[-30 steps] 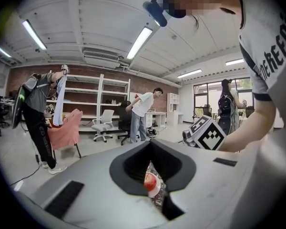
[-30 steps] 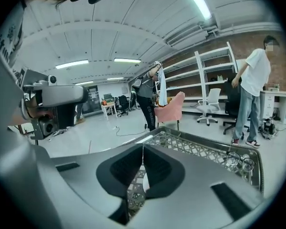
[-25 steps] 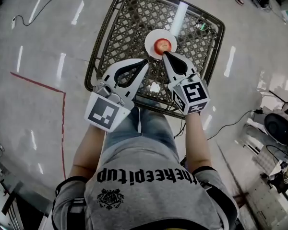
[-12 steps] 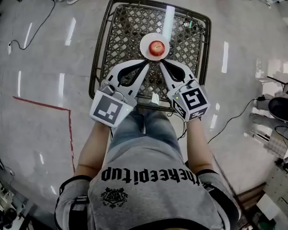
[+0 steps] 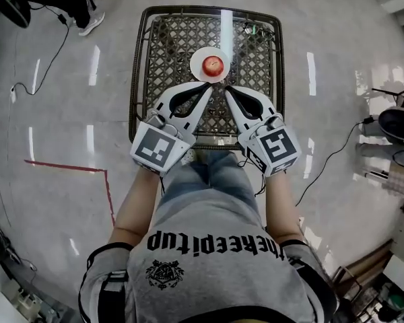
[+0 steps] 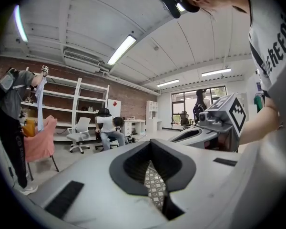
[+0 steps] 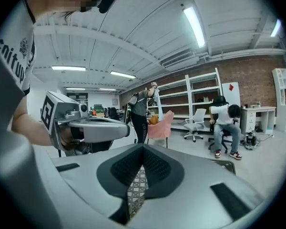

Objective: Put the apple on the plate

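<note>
Closest to me, just past the grey printed T-shirt (image 5: 209, 274), both hand-held tools sit side by side. The left white-and-black two-jaw gripper (image 5: 203, 91) and the right white-and-black two-jaw gripper (image 5: 229, 91) are each clenched tip to tip with nothing between them, and only weave shows through the gap behind the ribbed black pads (image 6: 133, 168). Just beyond their tips lies the dark square table of open woven lattice (image 5: 168, 42), framed by a rounded rim. On it is the small round white plate (image 5: 197, 73), with the glossy red apple (image 5: 213, 64) resting at its middle, so I judge the placing done. My worry from here is closeness: the tips point at the plate's near edge, and a forward slip of either could knock a smooth, light-looking dish across the bumpy weave. The apple, round and slick, could then roll off. Farther out, the polished grey floor (image 5: 60, 99) mirrors the ceiling lights and is crossed by a thin red tape line (image 5: 67, 167) and a loose black cable (image 5: 323, 173).
</note>
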